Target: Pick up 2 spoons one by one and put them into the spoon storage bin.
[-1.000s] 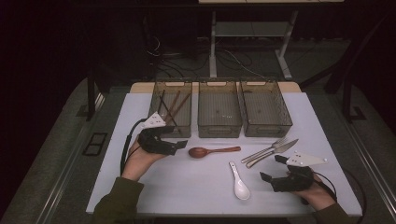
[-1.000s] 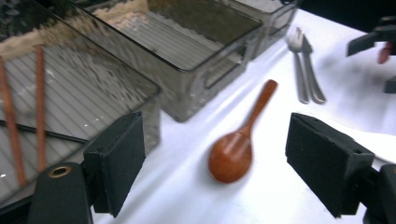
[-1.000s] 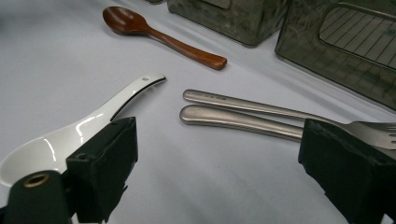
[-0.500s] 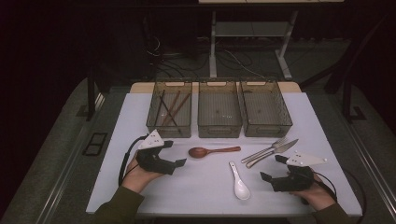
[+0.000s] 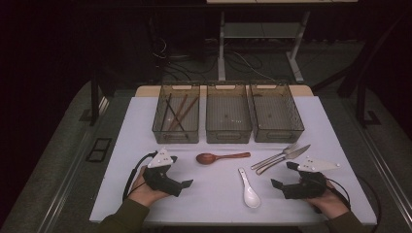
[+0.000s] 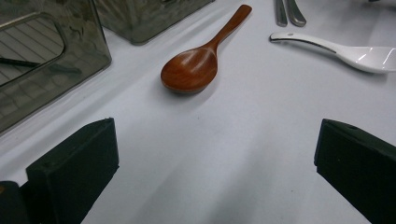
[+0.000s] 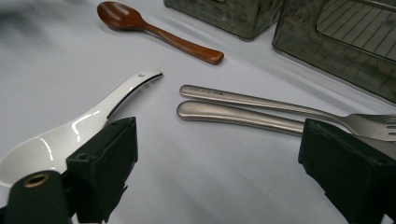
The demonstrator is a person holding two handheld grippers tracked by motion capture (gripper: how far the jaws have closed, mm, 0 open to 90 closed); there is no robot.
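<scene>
Wooden spoon ahead of left gripper's spread fingers, untouched

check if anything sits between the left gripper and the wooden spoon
Nothing visible does. The left gripper has its jaws open, with bare white table running up to the wooden spoon. The white spoon lies off to the side.

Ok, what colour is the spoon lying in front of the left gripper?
Reddish-brown wood: the wooden spoon, seen best in the left gripper view.

In the right gripper view, the steel fork and knife ran behind the right jaw; the frame's edge cut the smoky plastic bins.
</scene>
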